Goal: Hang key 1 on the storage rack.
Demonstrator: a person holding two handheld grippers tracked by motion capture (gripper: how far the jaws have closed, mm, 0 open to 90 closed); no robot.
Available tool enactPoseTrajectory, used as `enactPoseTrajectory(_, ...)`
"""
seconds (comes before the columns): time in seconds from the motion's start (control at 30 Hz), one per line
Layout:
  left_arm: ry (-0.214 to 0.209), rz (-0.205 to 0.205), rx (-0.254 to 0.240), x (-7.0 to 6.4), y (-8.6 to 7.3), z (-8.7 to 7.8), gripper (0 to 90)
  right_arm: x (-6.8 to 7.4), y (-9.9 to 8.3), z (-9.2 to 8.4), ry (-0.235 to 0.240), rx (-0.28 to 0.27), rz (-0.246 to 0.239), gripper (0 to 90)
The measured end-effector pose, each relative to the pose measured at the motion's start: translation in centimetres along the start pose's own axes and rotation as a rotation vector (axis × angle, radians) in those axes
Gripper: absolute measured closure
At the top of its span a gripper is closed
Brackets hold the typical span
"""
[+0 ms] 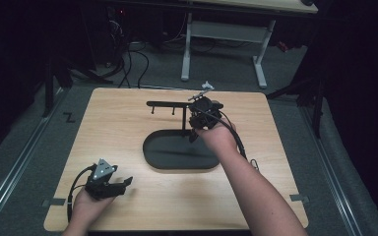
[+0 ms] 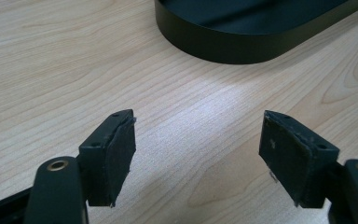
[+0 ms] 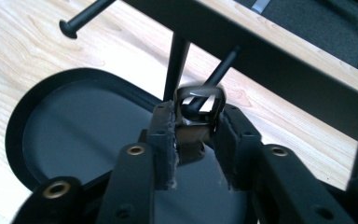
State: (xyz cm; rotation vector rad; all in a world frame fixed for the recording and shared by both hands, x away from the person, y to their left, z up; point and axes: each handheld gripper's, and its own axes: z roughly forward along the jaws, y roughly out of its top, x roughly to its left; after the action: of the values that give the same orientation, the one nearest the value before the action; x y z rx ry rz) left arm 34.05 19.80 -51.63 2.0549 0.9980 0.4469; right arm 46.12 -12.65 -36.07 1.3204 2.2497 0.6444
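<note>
**A:** While your left gripper [image 1: 109, 183] rests low at the near left corner of the pale wooden table [image 1: 128, 128], what is it doing for you?

**B:** Nothing yet. In the left gripper view your black padded jaws stand wide apart over bare wood, nothing between them, with the rim of the black oval metal tray base [image 2: 242, 44] well ahead of them.

**A:** And moving right, toward the stand?

**B:** The black post rises from that tray and carries a black horizontal bar [image 1: 170, 104] with short pegs hanging from it. Your right gripper [image 3: 195, 140] is up at the bar's right end, with your hand just under it in the high view.

**A:** Is it holding anything?

**B:** Yes. In the right gripper view your jaws are clamped on a small dark fob with a silvery metal loop [image 3: 199, 103] on top, and one thin black peg [image 3: 216, 73] appears to run through that loop.

**A:** So how far along are you?

**B:** I'd judge the hanging is nearly done: the loop looks threaded on the peg, but your pads press on the fob. What's left is to let go, back the gripper away, and see that the loop sits on the peg. I can't tell whether it hangs by its own weight.
</note>
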Motion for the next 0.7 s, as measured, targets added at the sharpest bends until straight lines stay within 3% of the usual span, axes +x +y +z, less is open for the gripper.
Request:
enactPoseTrajectory(0.37, -0.003, 0.004, 0.006, -0.1, 0.0, 0.1, 27.4, -0.4, -0.5, -0.6, 0.011, -0.008, 0.009, 60.9)
enactPoseTrajectory(0.7, -0.001, 0.008, 0.013, -0.2, 0.0, 0.2, 27.4, -0.6, -1.0, -0.6, 0.009, -0.021, 0.003, 67.6)
